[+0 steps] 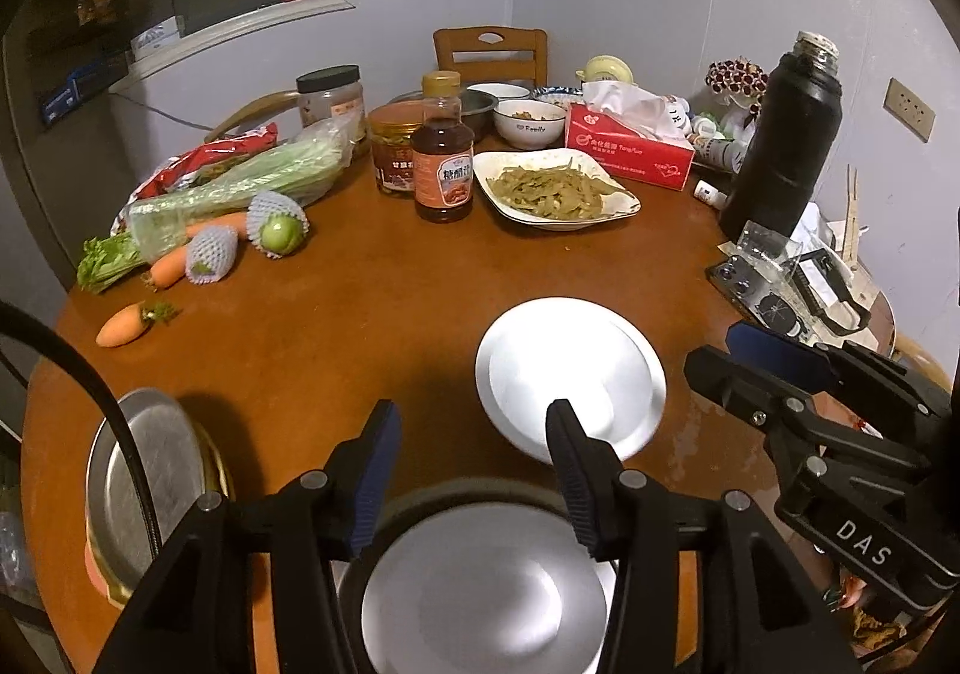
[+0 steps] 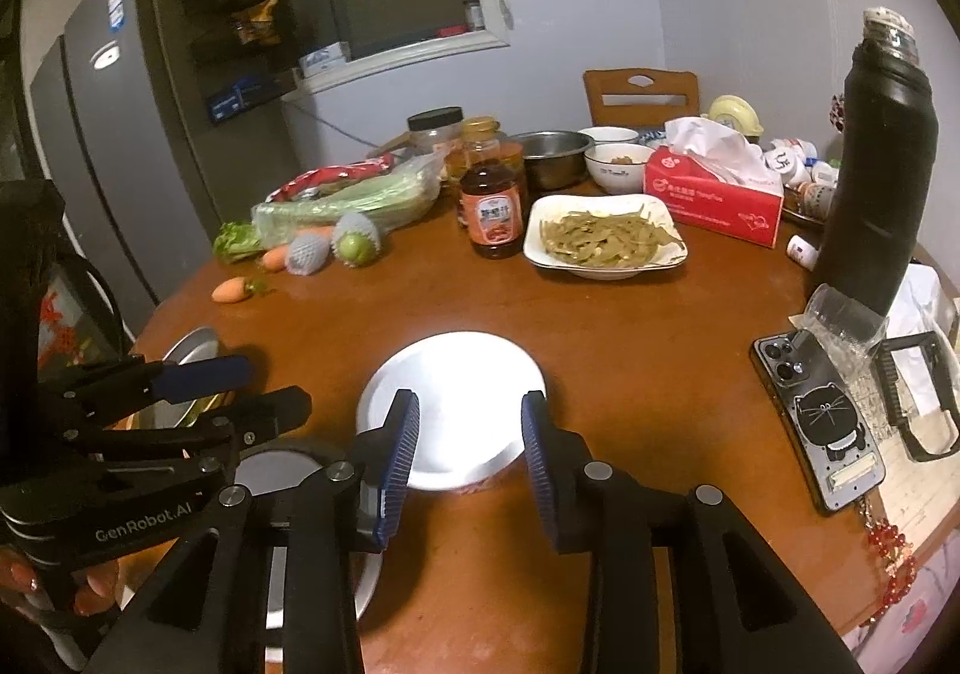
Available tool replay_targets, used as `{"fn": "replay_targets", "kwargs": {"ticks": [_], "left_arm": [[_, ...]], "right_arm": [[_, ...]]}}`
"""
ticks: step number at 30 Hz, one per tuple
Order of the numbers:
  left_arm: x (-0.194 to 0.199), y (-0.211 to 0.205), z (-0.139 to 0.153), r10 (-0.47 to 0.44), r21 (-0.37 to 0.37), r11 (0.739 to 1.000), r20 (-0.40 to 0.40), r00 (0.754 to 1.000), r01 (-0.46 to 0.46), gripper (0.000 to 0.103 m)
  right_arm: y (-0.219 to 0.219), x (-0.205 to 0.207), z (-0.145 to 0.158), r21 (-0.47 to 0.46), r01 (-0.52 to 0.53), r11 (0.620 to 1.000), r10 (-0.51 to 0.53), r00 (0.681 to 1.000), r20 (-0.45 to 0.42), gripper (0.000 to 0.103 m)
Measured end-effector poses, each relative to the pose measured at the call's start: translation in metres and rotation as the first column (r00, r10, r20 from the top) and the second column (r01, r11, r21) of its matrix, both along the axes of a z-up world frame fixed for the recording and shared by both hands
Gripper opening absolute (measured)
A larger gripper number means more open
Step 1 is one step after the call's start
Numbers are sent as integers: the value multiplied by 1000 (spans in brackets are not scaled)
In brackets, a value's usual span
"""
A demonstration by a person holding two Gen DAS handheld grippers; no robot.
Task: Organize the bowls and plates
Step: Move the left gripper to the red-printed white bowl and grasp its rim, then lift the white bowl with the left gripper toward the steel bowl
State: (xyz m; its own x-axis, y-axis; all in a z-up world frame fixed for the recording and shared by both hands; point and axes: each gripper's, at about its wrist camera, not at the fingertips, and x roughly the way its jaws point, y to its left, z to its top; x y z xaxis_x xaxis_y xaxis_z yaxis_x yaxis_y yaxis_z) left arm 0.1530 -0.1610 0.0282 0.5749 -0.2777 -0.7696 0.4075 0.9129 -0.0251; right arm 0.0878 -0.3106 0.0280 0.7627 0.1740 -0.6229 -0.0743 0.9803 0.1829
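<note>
White plate (image 1: 570, 374) on bare brown counter (image 1: 360, 314) centre, well apart from its edges. Left tongs (image 1: 474, 434) spread, empty, above a metal bowl (image 1: 480, 590); right tongs (image 2: 471, 434) spread, empty, over the plate's near rim.

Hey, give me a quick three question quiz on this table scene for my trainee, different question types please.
1. True or false: the right gripper grips the white plate.
2. What fills the square dish?
A soup
B green vegetable strips
C rice
3. Fill in: the phone lies beside the black ____.

Key: 1 false, it is open, as is the left gripper. 2 B. 3 flask.
</note>
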Motion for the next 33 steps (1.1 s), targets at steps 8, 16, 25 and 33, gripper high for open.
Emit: {"fn": "replay_targets", "kwargs": {"ticks": [8, 16, 25, 33], "left_arm": [[29, -10, -16, -5, 5, 1000, -49, 999, 5, 52], [46, -17, -31, -16, 2, 1000, -95, 995, 16, 52], [60, -21, -45, -9, 13, 1000, -136, 991, 11, 52], [64, -25, -54, -7, 27, 1000, -162, 987, 12, 52]], "right_arm": [[-11, 28, -19, 6, 32, 999, -31, 998, -60, 43], [-16, 47, -41, 6, 44, 999, -43, 991, -130, 43], [-14, 56, -57, 9, 38, 999, -36, 984, -177, 43], [-10, 60, -62, 6, 14, 1000, -12, 982, -186, 43]]}}
